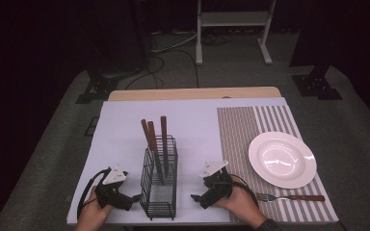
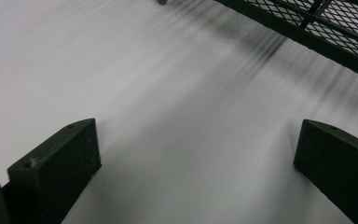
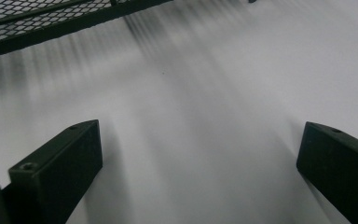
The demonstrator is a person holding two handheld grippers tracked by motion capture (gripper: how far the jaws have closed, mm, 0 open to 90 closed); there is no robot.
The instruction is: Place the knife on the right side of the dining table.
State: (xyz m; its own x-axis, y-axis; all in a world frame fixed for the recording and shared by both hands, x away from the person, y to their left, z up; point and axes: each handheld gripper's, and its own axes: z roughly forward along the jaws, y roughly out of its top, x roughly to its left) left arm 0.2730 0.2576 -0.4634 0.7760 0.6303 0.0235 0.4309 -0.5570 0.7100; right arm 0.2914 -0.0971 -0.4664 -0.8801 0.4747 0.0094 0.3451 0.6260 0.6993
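Note:
A black wire caddy stands near the table's front edge and holds three wooden-handled utensils upright. My left gripper rests on the white sheet just left of the caddy, held by a hand, its jaws wide apart with nothing between them. My right gripper rests just right of the caddy, also open and empty. The caddy's mesh base crosses the top right of the left gripper view and the top left of the right gripper view. A fork with a wooden handle lies on the striped mat in front of a white plate.
A striped placemat covers the right part of the white sheet. Beyond the table's far edge the floor holds cables and black stand feet, plus a white frame.

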